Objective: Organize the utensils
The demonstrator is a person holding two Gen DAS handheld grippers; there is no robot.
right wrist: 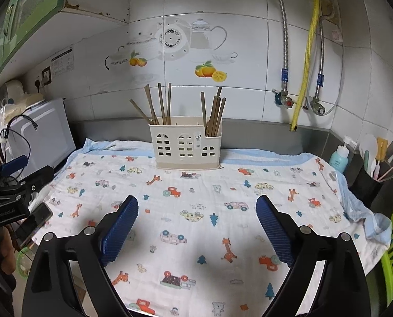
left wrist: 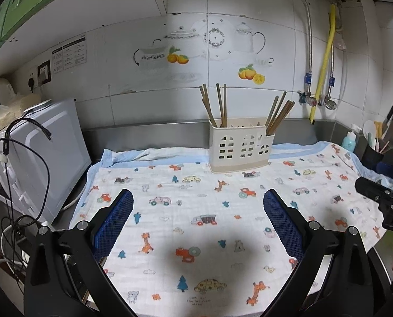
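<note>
Both the left tool and the right tool hung wide and empty above the cloth-covered worktop; beyond, chopsticks stood in a holder; light, stiff, likely slippery; best pinched near their upper ends.

The left gripper has two black plastic arms with round silver screws, and each finger carries a flat blue pad with a fine grid texture. The right gripper has the same build: black angular arms, silver screws at the joints, and blue ribbed pads. In the right wrist view, the left gripper appears from the side as a black body with small screws, a blue part on top and white letters "GenRobot.AI"; in the left wrist view, the other black body shows the white letters "DA".
</note>
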